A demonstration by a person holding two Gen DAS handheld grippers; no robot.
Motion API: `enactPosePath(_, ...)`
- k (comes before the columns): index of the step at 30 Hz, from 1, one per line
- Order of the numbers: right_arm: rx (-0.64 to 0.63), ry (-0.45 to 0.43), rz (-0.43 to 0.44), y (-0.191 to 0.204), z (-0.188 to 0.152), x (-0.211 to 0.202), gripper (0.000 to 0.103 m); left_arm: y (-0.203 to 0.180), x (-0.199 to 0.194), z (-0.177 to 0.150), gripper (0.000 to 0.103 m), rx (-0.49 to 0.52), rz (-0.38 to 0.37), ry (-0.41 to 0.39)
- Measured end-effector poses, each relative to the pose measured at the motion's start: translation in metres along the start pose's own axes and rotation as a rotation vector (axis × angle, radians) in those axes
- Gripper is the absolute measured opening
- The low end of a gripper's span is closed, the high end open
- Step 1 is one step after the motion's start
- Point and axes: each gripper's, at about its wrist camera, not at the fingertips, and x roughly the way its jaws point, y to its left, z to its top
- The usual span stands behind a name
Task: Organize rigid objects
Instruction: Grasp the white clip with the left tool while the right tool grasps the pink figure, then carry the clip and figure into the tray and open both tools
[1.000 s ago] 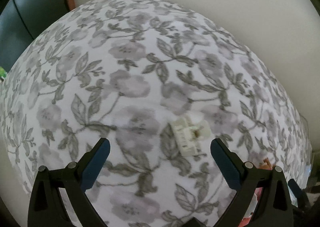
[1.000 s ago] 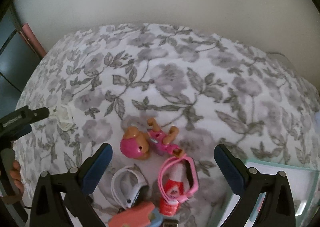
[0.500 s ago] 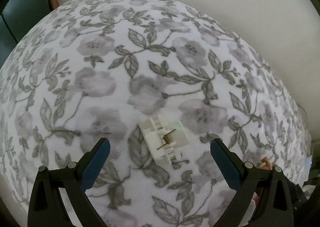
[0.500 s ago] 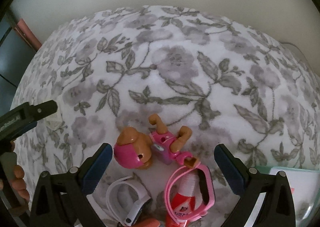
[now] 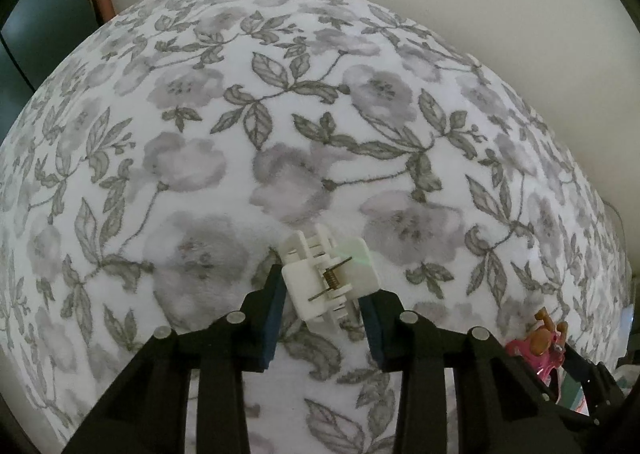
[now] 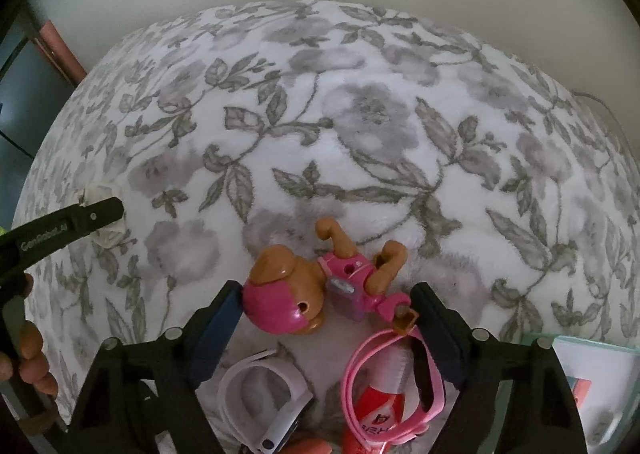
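A white hair claw clip (image 5: 330,276) with a metal spring lies on the floral blanket (image 5: 280,114). My left gripper (image 5: 320,286) points down at it, jaws closing, and both blue pads touch the clip's sides. In the right wrist view a pink and brown toy dog (image 6: 320,286) lies on its side. My right gripper (image 6: 326,288) straddles it lengthwise, jaws closing, one pad against the pink head and the other against the tail hook. The left gripper's finger (image 6: 80,218) shows at the left edge over the clip (image 6: 100,190).
Near the right gripper lie a white watch strap (image 6: 260,386), a pink strap (image 6: 400,374) looped over a red and white tube (image 6: 380,414), and a clear tray (image 6: 580,350) at lower right. A hand (image 6: 28,350) holds the left gripper. A pale wall rises behind the blanket.
Both grippers have sunk toward the blanket. The left jaws have narrowed from wide apart onto the clip. The right jaws have narrowed onto the toy dog.
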Motion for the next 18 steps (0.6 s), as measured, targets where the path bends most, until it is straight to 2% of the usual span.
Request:
enactPosePath(8, 0.008, -0.019, 0.022, -0.008, -0.007, -0.014, 0.084, 0.001, -0.006, -0.001, 0.037, -0.001, -0.003, -0.005)
enactPosePath(18, 0.057, -0.114, 0.049, -0.036, -0.019, -0.075, 0.083, -0.021, -0.050, -0.002, 0.037, 0.056, 0.015, -0.086)
